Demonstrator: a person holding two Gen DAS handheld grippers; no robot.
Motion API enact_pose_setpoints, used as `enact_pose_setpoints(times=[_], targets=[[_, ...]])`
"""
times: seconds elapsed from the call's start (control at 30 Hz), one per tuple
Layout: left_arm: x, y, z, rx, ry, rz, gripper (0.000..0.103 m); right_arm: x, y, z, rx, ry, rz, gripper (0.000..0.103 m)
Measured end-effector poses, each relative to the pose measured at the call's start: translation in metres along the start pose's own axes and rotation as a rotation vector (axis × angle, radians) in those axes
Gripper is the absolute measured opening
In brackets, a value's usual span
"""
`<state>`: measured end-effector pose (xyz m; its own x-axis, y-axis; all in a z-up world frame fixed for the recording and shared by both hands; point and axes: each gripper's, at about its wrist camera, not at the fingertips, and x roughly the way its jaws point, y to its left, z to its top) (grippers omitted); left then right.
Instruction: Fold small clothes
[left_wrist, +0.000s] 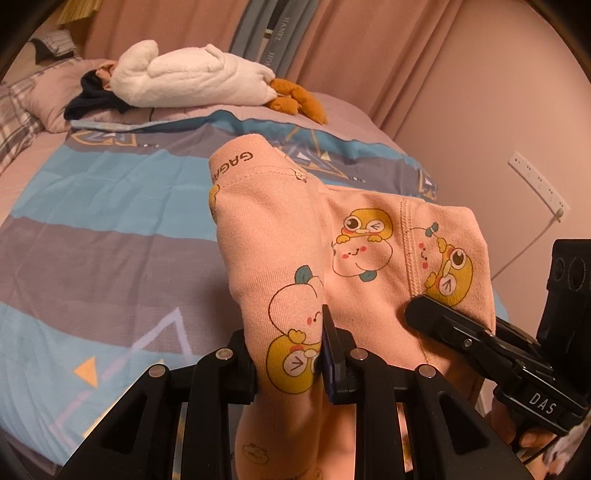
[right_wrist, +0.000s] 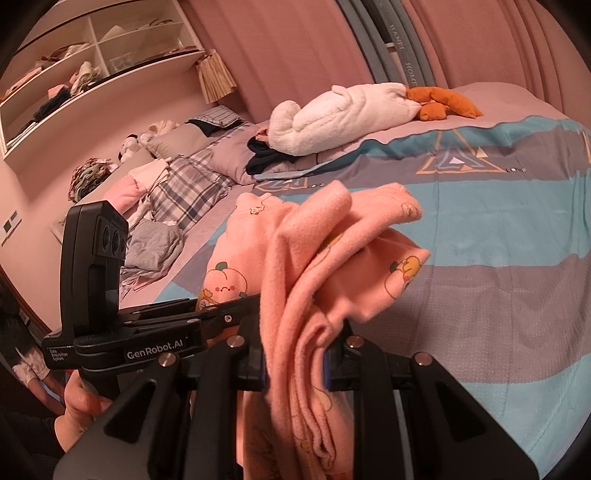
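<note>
A small pink garment (left_wrist: 351, 258) printed with cartoon peaches and yellow birds hangs in the air above the bed. My left gripper (left_wrist: 291, 354) is shut on a fold of it, the cloth bulging up between the pads. In the right wrist view the same pink garment (right_wrist: 314, 266) is bunched in thick folds, and my right gripper (right_wrist: 295, 365) is shut on them. The right gripper (left_wrist: 443, 321) also shows at the right of the left wrist view, its fingers against the cloth. The left gripper's body (right_wrist: 129, 332) crosses the left of the right wrist view, with a hand under it.
The bed (left_wrist: 110, 229) carries a blue and grey striped cover. A white plush toy (left_wrist: 184, 77) with orange feet and a dark garment (left_wrist: 92, 99) lie near the pillows. Loose clothes (right_wrist: 155, 243) are piled at the bed's left; a shelf (right_wrist: 92, 66) hangs on the wall.
</note>
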<state>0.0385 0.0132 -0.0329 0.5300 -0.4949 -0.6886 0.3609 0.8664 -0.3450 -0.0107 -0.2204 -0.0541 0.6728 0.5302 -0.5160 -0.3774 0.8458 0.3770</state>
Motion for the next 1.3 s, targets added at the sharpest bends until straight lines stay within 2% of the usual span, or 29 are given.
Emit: enact_pose_setpoints(times=[0.77,1.3], targets=[[-0.029,0.007,0.004,-0.001,-0.100,0.065,0.024,0.006,0.033,0.022,-0.113,-0.019,0.049,0.021],[-0.026,0.019,0.012,-0.017,-0.118,0.103,0.024,0.027,0.040,0.034,-0.149,-0.009,0.066,0.021]])
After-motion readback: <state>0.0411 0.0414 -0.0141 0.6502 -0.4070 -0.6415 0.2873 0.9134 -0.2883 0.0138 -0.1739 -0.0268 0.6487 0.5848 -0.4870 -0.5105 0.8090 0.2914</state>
